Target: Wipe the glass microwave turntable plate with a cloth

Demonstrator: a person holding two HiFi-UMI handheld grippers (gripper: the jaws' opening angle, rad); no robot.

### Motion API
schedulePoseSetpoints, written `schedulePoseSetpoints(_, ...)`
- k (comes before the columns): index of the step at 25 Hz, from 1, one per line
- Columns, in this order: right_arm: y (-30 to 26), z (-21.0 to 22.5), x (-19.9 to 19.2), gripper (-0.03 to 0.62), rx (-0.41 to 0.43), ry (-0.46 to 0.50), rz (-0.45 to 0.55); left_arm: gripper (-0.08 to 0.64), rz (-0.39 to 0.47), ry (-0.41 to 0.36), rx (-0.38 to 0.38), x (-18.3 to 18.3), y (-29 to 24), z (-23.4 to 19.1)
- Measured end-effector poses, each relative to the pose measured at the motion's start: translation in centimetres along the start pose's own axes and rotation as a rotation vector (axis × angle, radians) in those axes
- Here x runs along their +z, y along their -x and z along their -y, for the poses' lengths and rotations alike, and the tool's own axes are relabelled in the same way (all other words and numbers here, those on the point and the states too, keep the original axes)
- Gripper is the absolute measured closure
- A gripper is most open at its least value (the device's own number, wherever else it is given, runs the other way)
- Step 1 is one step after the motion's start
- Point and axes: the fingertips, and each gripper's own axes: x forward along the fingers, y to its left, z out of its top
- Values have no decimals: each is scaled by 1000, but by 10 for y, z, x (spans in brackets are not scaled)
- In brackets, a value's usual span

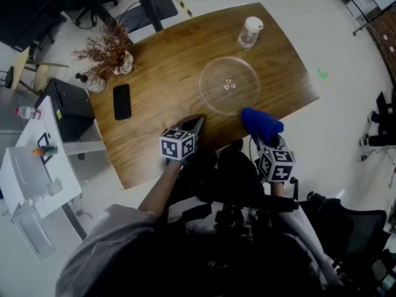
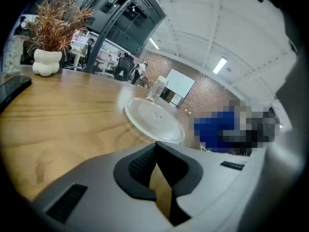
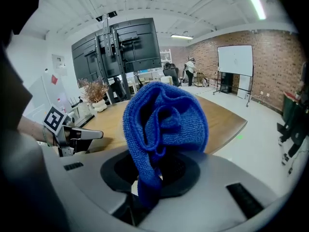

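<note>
**Cloth Gripped, Plate Not Contacted**

The right gripper [image 3: 147, 182] was clenched on the blue cloth [image 3: 164, 124], which bunched upward above the jaws. The left gripper [image 2: 157, 175] was closed, with nothing between its jaws. I held both grippers at the near edge of the wooden table [image 1: 161, 60]. The glass turntable plate [image 1: 229, 85] lay flat on the table just beyond the cloth, apart from both grippers. A capped jar [image 1: 250, 31] stood beyond the plate. A black phone [image 1: 122, 101] lay to its left.

Light: bright, even, from ceiling strip lamps [image 3: 256, 4] above my counter [image 1: 161, 73].
Glare: pale sheen across the counter.
Edges: both gripper views bulge, corners black.
</note>
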Motion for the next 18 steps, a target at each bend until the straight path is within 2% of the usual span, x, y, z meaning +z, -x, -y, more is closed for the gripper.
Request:
schedulePoseSetpoints(8,22,-9,-9,503,27,40,16,561,54,-43,-78,8,9,47)
schedulePoseSetpoints(13,43,-6,-12,503,54,69,36,561,109,7,-86,7,18,72)
schedulePoseSetpoints(18,78,-1,-38,505,85,91,48,561,120,92,-85,-30,23,107)
